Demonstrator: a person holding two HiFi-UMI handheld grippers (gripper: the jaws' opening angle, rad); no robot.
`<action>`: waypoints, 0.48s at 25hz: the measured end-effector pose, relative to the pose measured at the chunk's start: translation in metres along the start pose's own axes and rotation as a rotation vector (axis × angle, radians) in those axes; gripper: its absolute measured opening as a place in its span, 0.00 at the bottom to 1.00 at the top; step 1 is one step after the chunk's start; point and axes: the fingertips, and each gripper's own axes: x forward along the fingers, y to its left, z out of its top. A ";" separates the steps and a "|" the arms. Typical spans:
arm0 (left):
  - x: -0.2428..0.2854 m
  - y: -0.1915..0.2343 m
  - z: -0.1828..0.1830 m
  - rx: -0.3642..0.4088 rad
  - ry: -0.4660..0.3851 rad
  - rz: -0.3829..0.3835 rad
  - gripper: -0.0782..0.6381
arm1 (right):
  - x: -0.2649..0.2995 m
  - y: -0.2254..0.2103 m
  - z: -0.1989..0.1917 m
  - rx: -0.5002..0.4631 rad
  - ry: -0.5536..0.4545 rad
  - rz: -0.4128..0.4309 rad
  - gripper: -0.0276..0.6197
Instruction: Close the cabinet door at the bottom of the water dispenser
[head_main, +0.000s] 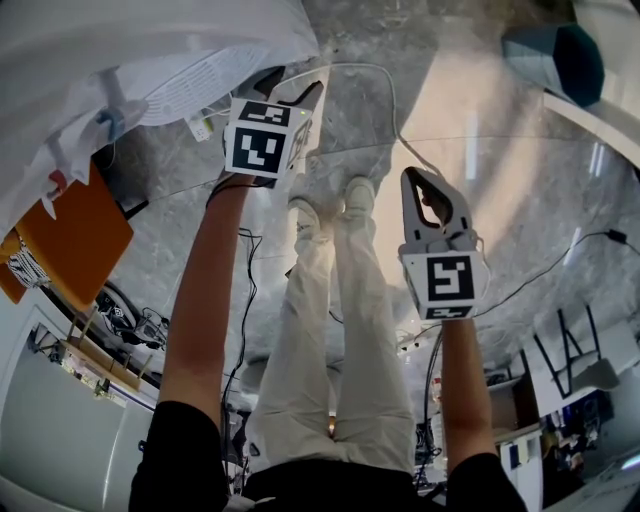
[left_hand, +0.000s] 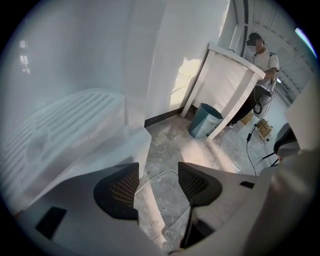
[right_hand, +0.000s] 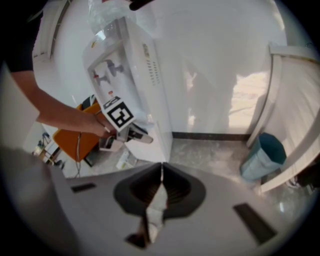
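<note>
Wide-open, empty left gripper (left_hand: 157, 184) hangs beside the tall white plastic water dispenser (right_hand: 145, 80) — cabinet door seemingly not yet pushed shut; right gripper (right_hand: 161, 175) closed, empty

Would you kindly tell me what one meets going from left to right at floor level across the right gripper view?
From the left: orange panel → water dispenser → teal bin → white counter.
</note>
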 end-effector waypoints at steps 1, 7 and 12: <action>0.001 0.002 0.001 -0.003 -0.004 0.006 0.45 | 0.001 0.000 0.000 -0.001 0.001 -0.003 0.10; 0.008 0.009 0.005 -0.012 -0.015 0.031 0.45 | 0.004 -0.005 -0.001 -0.005 0.005 -0.009 0.10; 0.010 0.014 0.005 -0.012 -0.027 0.068 0.47 | 0.005 -0.005 -0.003 0.001 0.012 -0.010 0.10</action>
